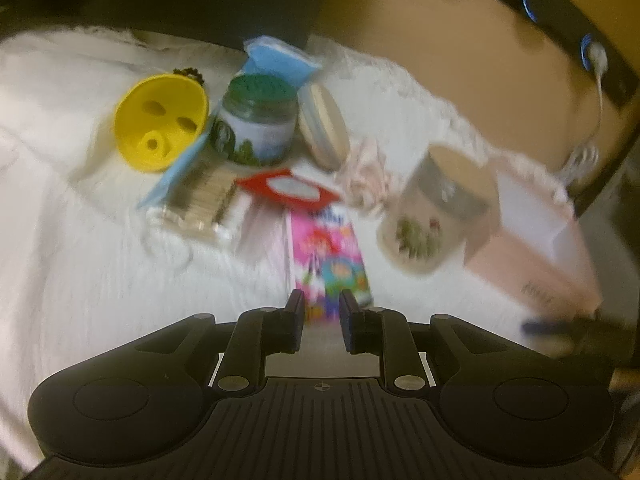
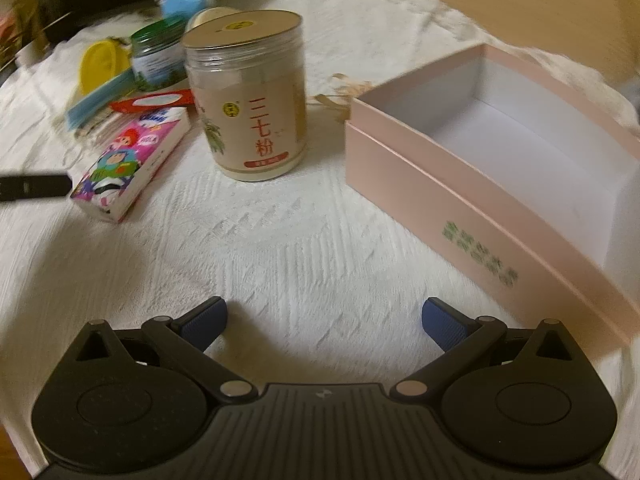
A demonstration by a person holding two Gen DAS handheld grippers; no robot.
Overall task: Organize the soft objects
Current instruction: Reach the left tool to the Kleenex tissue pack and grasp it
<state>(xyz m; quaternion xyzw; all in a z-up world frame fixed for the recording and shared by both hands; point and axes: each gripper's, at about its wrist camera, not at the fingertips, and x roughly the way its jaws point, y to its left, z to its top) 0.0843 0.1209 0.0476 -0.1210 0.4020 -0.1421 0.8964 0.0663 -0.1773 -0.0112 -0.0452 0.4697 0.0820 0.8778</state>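
A colourful cartoon tissue pack (image 1: 326, 256) lies on the white cloth (image 1: 80, 260); it also shows in the right wrist view (image 2: 128, 164). My left gripper (image 1: 322, 312) hovers at its near end, jaws narrowly apart with the pack's end between the fingertips; whether they touch it is unclear. A red wet-wipes pack (image 1: 286, 188) and a blue soft pack (image 1: 280, 58) lie beyond. An open, empty pink box (image 2: 480, 188) stands to the right. My right gripper (image 2: 324, 322) is wide open and empty over bare cloth in front of the box.
A tall beige jar (image 2: 248, 100) stands between the tissue pack and the box. A green-lidded jar (image 1: 256, 120), a yellow funnel-like cup (image 1: 160, 120), a round tin (image 1: 322, 120) and a cotton-swab pack (image 1: 200, 196) sit behind. A wooden headboard (image 1: 460, 60) rises at the back.
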